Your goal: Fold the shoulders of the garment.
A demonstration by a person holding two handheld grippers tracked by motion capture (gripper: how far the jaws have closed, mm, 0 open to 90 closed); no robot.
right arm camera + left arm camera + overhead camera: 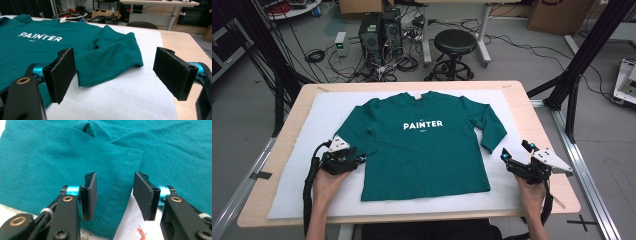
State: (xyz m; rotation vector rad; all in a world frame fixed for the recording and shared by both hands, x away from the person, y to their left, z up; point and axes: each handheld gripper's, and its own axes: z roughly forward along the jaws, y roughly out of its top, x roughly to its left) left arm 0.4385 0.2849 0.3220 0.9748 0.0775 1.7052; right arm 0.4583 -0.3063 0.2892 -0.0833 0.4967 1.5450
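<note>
Green T-shirt (pixel 424 145) spread flat, print side up, on the white foam sheet (pixel 292 165) covering the tabletop (pixel 532 107); collar toward the far edge, hem toward the person. Left sleeve cuff (pixel 117 192) folded in over the body, stitched hem running straight between the left tongs (pixel 113 195). Left tongs half apart, pads either side of the cuff, not pressing on it yet. Right sleeve (pixel 112 62) lying out on the foam, cuff end just ahead of the right tongs (pixel 115 75); those spread wide, nothing between them, well short of the fabric.

Likely risks, judged from here: left pads closing on the cuff plus the body layer beneath, so the whole side lifts instead of the sleeve alone. Bite too near the hem edge, fabric slipping out on the pull. Tips pressed too low could dig into the foam and drag the sheet. Right side idle means one-sided tugging may skew the shirt across the foam and wrinkle the front. Right sleeve already creased near the shoulder, may bunch further.
</note>
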